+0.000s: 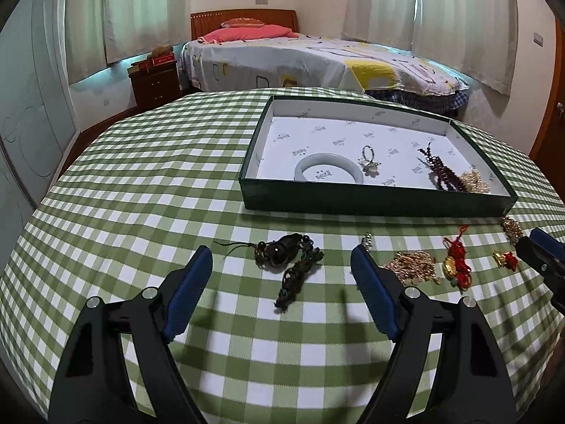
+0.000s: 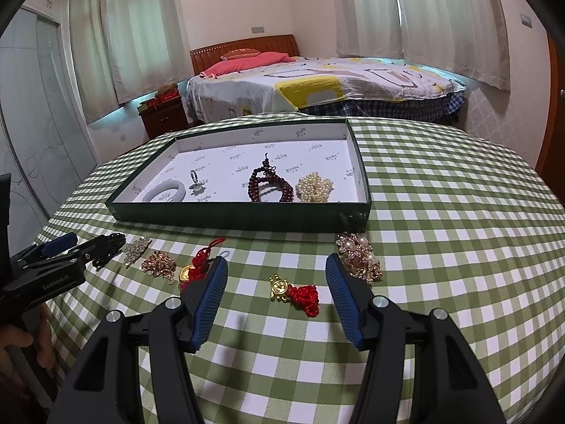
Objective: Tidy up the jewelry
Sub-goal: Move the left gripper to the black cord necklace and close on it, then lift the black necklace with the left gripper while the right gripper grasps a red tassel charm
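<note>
A green box [image 1: 370,208] [image 2: 229,215] with a white lining holds a jade bangle [image 1: 328,173] [image 2: 164,190], a ring [image 1: 369,153] [image 2: 194,178], dark red beads [image 1: 445,175] [image 2: 270,183] and pearls [image 1: 476,182] [image 2: 314,187]. My left gripper [image 1: 282,258] is open and empty, with a dark bead pendant [image 1: 286,254] on the cloth between its fingers. My right gripper [image 2: 277,268] is open and empty, with a gold charm with red knot [image 2: 295,293] between its fingers.
On the green checked tablecloth [image 2: 441,247] in front of the box lie a gold chain pile [image 1: 413,265] [image 2: 159,265], a crystal clip [image 2: 136,247], a red-tasselled gold ingot [image 1: 455,265] [image 2: 192,270] and a pearl brooch [image 2: 358,256]. A bed [image 1: 300,60] stands behind the table.
</note>
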A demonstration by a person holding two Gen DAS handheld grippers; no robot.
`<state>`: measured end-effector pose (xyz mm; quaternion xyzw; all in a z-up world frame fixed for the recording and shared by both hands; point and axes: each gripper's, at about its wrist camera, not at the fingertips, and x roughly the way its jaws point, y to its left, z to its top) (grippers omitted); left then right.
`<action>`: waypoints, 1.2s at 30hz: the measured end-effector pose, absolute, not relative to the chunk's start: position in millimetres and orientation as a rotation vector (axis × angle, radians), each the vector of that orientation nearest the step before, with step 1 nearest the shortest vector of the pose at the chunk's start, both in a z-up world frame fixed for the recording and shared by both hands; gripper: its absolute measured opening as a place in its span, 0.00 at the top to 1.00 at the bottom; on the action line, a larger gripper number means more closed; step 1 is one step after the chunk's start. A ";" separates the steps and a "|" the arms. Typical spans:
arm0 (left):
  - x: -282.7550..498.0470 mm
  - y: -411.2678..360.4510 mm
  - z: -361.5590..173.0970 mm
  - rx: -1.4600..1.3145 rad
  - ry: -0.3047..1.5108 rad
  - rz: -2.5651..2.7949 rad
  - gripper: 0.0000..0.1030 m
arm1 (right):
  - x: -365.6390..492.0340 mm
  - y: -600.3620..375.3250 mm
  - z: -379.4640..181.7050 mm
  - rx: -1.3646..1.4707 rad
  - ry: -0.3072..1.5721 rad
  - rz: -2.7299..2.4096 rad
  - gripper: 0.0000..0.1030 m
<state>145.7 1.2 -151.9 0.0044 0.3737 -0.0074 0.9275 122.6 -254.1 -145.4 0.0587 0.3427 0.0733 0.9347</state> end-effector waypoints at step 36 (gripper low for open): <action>155.0 7.0 -167.8 -0.038 0.830 -0.054 0.84 | 130.0 -251.5 -159.2 0.127 0.747 0.153 0.45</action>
